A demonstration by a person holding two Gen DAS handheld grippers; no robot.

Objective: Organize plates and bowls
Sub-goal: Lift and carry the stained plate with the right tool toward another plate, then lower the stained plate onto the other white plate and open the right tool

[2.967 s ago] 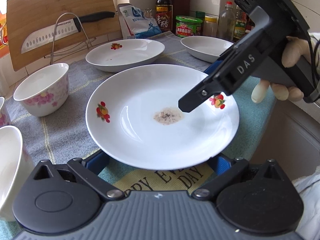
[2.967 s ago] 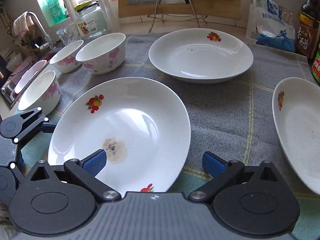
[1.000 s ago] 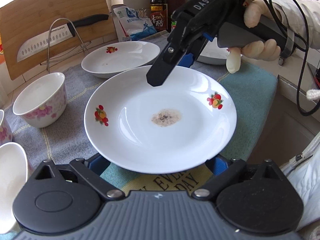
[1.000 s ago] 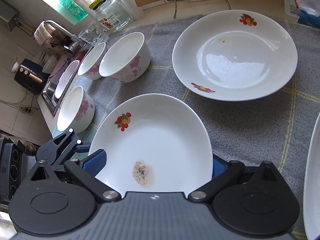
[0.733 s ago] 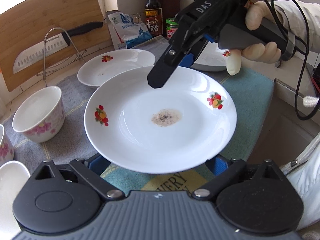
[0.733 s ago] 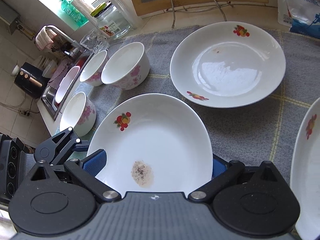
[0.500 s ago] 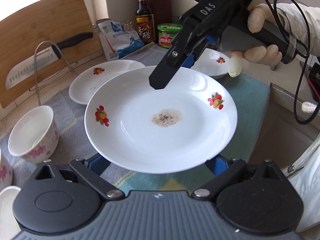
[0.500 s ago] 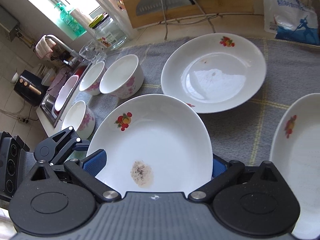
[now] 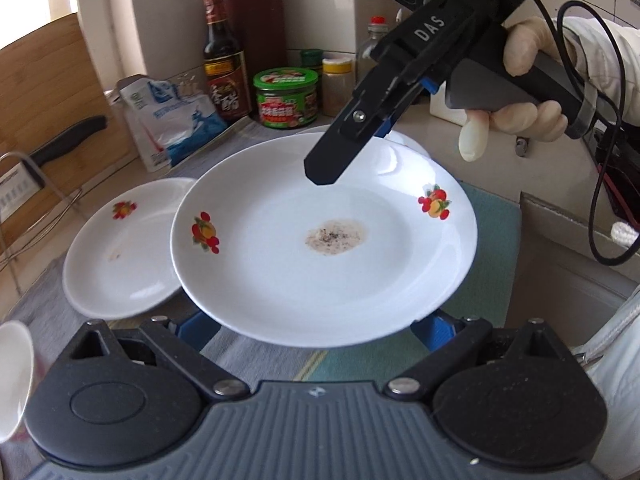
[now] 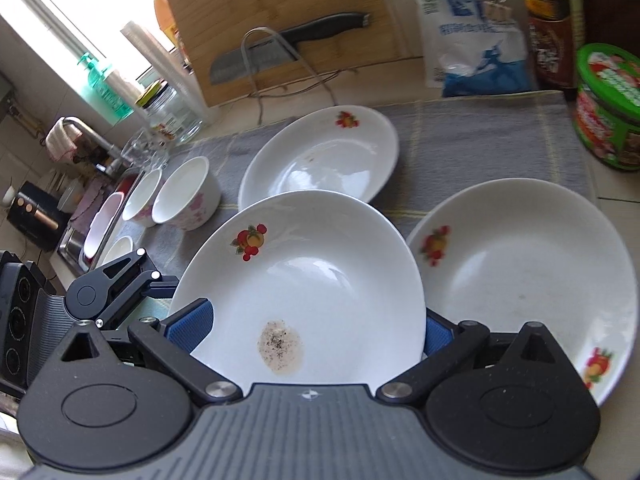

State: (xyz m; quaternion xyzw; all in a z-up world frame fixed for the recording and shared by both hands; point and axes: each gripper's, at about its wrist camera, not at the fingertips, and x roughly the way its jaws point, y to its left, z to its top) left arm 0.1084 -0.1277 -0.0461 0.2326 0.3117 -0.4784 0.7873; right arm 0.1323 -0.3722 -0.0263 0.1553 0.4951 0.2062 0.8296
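A white plate (image 9: 320, 240) with fruit prints and a brown stain is held in the air between both grippers; it also shows in the right wrist view (image 10: 312, 288). My left gripper (image 9: 316, 326) grips its near rim. My right gripper (image 10: 316, 326) grips the opposite rim, and its body shows in the left wrist view (image 9: 400, 92). A second plate (image 10: 320, 156) lies on the grey cloth behind. A third plate (image 10: 528, 272) lies to the right, partly under the held plate. Pink-flowered bowls (image 10: 186, 196) stand at the left.
A cutting board (image 10: 272, 20) with a knife on a wire rack leans at the back. A salt bag (image 10: 472, 40), a sauce bottle (image 9: 224, 64) and a green-lidded jar (image 10: 608, 108) stand at the back right. A sink (image 10: 100, 216) lies at the far left.
The plate, held by both grippers, has lifted off the cloth and moved right and back, toward the third plate. The bowls have slid out to the left of the left wrist view.
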